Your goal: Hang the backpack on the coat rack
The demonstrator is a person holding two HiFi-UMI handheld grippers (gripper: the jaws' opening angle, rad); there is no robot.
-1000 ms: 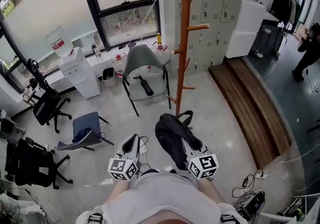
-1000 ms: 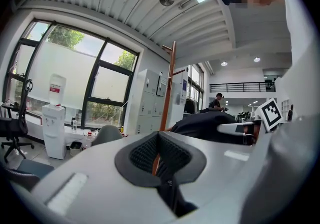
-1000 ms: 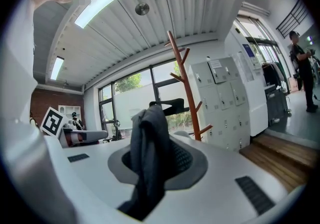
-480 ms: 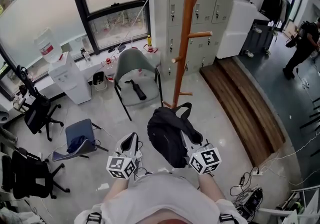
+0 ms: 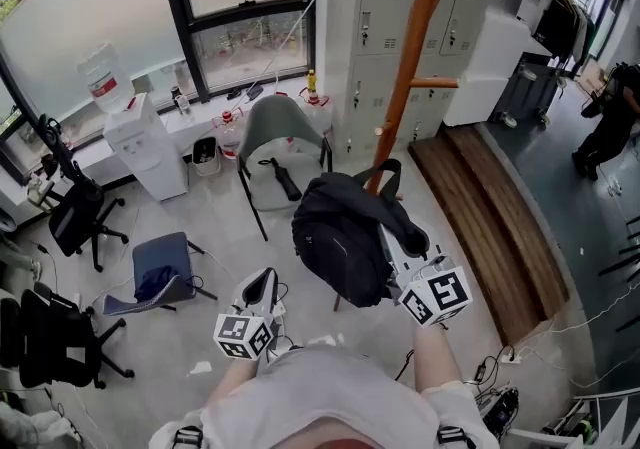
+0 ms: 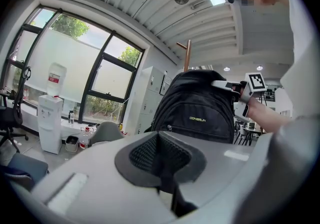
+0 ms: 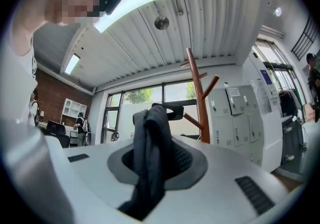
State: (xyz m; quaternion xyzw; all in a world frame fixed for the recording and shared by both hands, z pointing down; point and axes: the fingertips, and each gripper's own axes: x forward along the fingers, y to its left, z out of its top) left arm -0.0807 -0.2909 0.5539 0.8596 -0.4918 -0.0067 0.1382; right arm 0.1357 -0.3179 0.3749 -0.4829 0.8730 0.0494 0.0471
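Note:
A black backpack [image 5: 340,237] hangs in the air from its top strap [image 7: 150,143], and my right gripper [image 5: 393,240] is shut on that strap. The bag fills the middle of the left gripper view [image 6: 200,113], with the right gripper [image 6: 225,86] at its top right. The orange wooden coat rack [image 5: 412,47] stands just behind the bag, its pole and pegs [image 7: 200,103] rising beyond the strap. My left gripper [image 5: 262,282] is low and to the left of the bag, apart from it; its jaws [image 6: 160,163] are shut with nothing between them.
A grey chair [image 5: 280,152] with a dark object on its seat stands left of the rack. Grey lockers [image 5: 370,27] are behind the pole, a wooden platform [image 5: 490,227] to its right. A water dispenser [image 5: 150,147], a blue chair [image 5: 160,272] and black office chairs [image 5: 75,217] stand at the left. A person [image 5: 605,117] is at the far right.
My right gripper has lifted the backpack well up and closer to the coat rack. The left gripper has stayed low, shifting only a little.

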